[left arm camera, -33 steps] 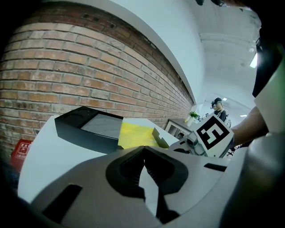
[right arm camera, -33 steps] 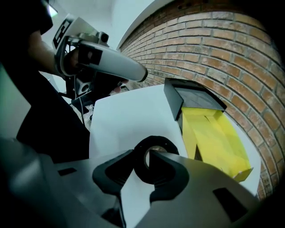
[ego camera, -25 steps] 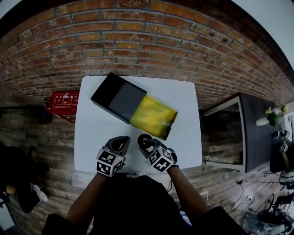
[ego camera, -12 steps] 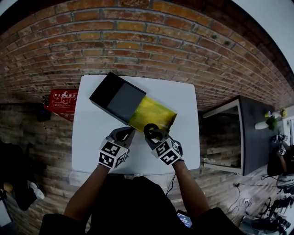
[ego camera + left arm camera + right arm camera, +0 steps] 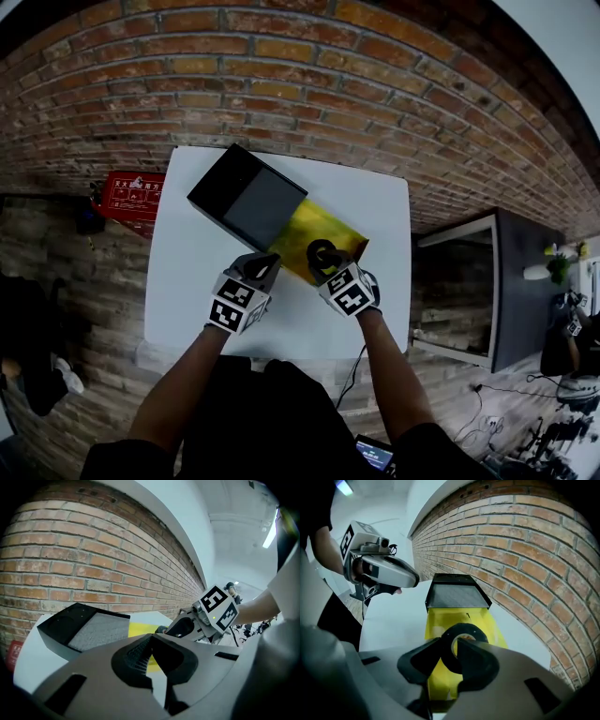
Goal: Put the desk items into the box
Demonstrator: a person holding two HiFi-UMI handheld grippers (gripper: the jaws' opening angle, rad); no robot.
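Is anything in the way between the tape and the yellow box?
No, nothing visible. The right claw holds the black tape roll over the open yellow box. The black lid covers only its far part, and the left claw is off to the side.

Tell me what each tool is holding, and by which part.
Right tool: a black tape roll, pinched by one side of its ring. Left tool: nothing, jaws together.
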